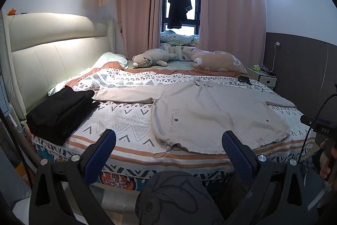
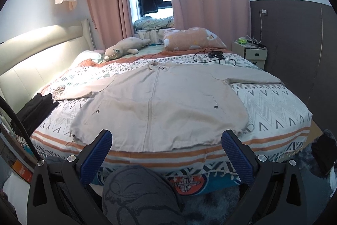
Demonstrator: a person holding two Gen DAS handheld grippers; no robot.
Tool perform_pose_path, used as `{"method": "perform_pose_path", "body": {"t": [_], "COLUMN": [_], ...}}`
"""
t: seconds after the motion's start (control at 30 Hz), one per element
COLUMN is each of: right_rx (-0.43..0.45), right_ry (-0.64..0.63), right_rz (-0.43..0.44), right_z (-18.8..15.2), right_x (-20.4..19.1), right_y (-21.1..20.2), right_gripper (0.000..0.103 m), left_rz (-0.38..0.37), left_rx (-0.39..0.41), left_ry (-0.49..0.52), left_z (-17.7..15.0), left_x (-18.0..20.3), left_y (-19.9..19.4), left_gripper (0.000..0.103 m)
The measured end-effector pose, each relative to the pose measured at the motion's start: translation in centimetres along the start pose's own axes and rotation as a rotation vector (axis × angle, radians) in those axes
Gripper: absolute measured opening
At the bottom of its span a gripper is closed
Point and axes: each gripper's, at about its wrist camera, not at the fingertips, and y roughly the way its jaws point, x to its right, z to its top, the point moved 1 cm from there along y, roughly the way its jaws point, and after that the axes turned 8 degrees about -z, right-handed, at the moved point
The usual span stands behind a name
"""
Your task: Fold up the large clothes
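the patterned white-and-orange bedspread (image 2: 273, 102) carries a beige zip-front jacket (image 2: 160, 102) spread flat, sleeves out, hem at the near edge. the left gripper (image 1: 168, 140) and right gripper (image 2: 166, 141) both hover short of the bed with blue-padded fingers spread wide, holding and touching nothing. only the left view shows the whole folded black garment (image 1: 61, 111) beside the left sleeve, and a black device (image 1: 322, 127) lettered "das".
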Motion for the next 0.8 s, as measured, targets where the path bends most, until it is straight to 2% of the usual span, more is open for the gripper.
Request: {"method": "perform_pose_path", "body": {"t": [0.4,0.8], "right_rx": [-0.039,-0.076], "right_ry": [0.009,0.015], "right_rz": [0.052,0.124], "right_z": [3.6,8.2], "right_x": [-2.4,-6.0], "right_y": [8.3,17.0], "right_gripper": [0.103,0.103], "left_rz": [0.053,0.125], "left_rx": [-0.037,-0.106], "left_ry": [-0.015,-0.106], "left_z": [2.3,4.1], "left_x": [-2.5,-8.6], "left_y": [6.6,14.6], "left_gripper": [0.103,0.103]}}
